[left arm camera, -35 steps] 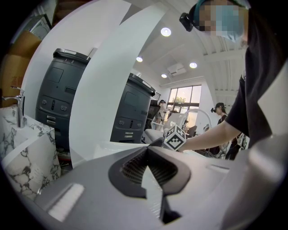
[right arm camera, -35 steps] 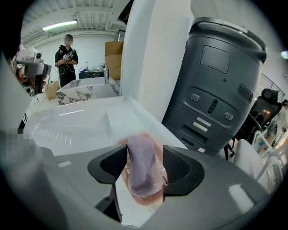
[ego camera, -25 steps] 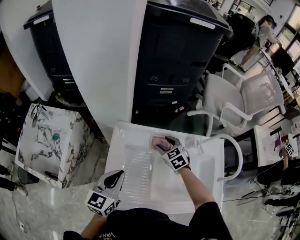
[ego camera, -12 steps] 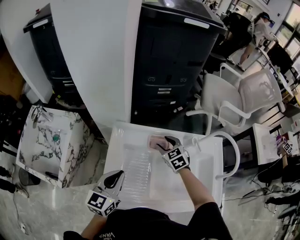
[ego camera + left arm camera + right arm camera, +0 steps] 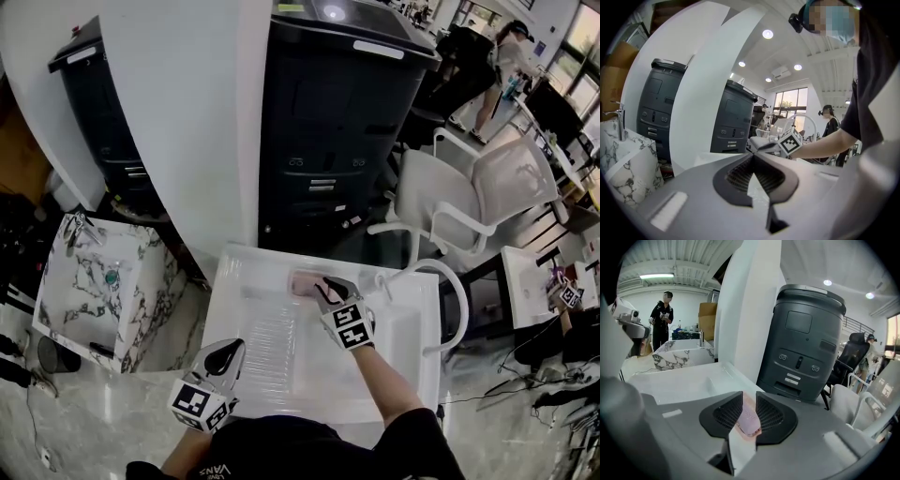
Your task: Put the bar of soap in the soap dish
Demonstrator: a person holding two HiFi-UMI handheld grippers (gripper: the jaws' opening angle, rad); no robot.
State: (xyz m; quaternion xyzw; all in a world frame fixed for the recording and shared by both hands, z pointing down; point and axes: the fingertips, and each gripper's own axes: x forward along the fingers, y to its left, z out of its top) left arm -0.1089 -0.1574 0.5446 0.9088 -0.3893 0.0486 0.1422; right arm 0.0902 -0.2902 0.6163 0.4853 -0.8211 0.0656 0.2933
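Note:
A pink bar of soap (image 5: 302, 282) sits between the jaws of my right gripper (image 5: 320, 287) over the back ledge of the white sink unit (image 5: 412, 375). These jaws have just been closing, and in the right gripper view the pads (image 5: 732, 412) press on both sides of the soap (image 5: 749, 420), so my right gripper (image 5: 749, 402) is shut on it. My left gripper (image 5: 232, 350) hangs at the unit's front left corner; its jaws (image 5: 752, 159) meet at the tips with nothing between them. I cannot pick out a separate soap dish.
A ribbed draining area (image 5: 272, 349) fills the unit's left half, a basin lies to its right, and a curved white tap (image 5: 455, 291) stands at the back right. A marble-patterned sink (image 5: 94, 277) stands on the floor to the left. Black machines (image 5: 337, 122) and a white chair (image 5: 469, 202) lie beyond.
My right gripper's jaws have come together onto the pink soap and the gripper has lifted slightly. The left gripper has stayed where it was.

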